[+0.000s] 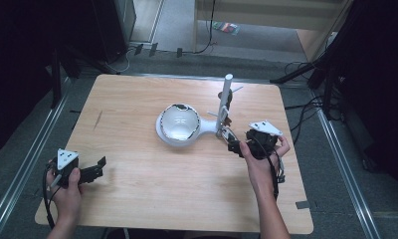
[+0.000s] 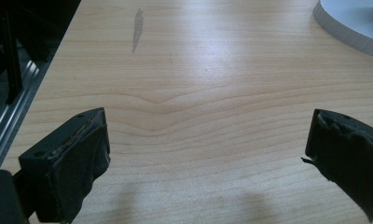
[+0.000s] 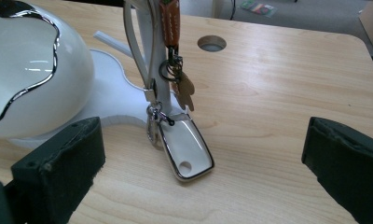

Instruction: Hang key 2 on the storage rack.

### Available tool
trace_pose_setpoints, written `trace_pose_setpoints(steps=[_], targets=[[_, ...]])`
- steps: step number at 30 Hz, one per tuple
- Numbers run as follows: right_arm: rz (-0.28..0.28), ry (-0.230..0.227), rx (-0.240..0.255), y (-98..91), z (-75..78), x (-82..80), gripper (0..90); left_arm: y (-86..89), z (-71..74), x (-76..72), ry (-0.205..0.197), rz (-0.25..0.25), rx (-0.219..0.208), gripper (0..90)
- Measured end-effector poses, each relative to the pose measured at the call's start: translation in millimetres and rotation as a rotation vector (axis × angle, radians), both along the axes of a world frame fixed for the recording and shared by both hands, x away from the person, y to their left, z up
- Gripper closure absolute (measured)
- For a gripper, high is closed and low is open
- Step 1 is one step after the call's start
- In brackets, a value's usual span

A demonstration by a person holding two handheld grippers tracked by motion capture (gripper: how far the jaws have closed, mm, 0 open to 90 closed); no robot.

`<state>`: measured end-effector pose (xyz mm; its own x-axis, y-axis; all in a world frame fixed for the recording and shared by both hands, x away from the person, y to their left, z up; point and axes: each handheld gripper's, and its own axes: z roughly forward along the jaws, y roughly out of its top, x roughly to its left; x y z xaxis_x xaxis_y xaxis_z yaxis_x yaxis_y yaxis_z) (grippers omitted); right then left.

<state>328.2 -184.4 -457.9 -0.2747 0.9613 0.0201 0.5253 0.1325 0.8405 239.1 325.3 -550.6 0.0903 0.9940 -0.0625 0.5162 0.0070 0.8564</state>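
Note:
A white stand [image 1: 207,124] lies mid-table, carrying a glossy white bowl [image 1: 177,122] with a chrome rim and an upright white post [image 1: 226,94]. From the post hangs a brown leather strap [image 3: 169,21] with a key ring and small keys [image 3: 184,91]. A white, chrome-edged key fob [image 3: 187,151] rests tilted on the table at the post's foot, clipped to the ring. My right gripper [image 1: 235,144] is open, its jaws wide apart on either side of the fob [image 1: 228,134] without touching it. My left gripper [image 1: 98,168] is open over bare wood near the left edge.
The wooden table [image 1: 152,189] has a dark smear [image 2: 137,28] at its left and a round cable hole [image 3: 211,43] behind the post. The stand's base edge [image 2: 348,28] lies far ahead of the left gripper [image 2: 208,121]. Metal rails [image 1: 23,164] flank the table.

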Motion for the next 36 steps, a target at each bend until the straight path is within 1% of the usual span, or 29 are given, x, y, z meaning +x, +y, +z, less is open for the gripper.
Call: trace_pose_setpoints(steps=[10, 18, 25, 31, 36], targets=[[-0.011, -0.005, -0.02, -9.3, -7.1, -7.7, 0.0, -0.1, 0.1, 0.0, 0.001, 0.002, 0.001, 0.0], [-0.02, -0.002, -0.022, -18.5, -13.9, -13.7, 0.0, -0.1, 0.0, 0.1, 0.001, 0.002, -0.001, 0.0], [-0.041, 0.005, -0.013, -29.1, -19.1, -18.7, 0.0, -0.1, 0.0, 0.0, 0.001, 0.002, 0.001, 0.0], [-0.056, 0.0, -0.021, -36.8, -24.0, -24.2, 0.0, -0.2, 0.0, 0.0, 0.001, 0.002, 0.002, 0.0], [-0.062, 0.006, -0.028, -42.8, -30.0, -29.3, 0.0, -0.1, 0.0, 0.0, 0.0, 0.001, 0.001, 0.0]])
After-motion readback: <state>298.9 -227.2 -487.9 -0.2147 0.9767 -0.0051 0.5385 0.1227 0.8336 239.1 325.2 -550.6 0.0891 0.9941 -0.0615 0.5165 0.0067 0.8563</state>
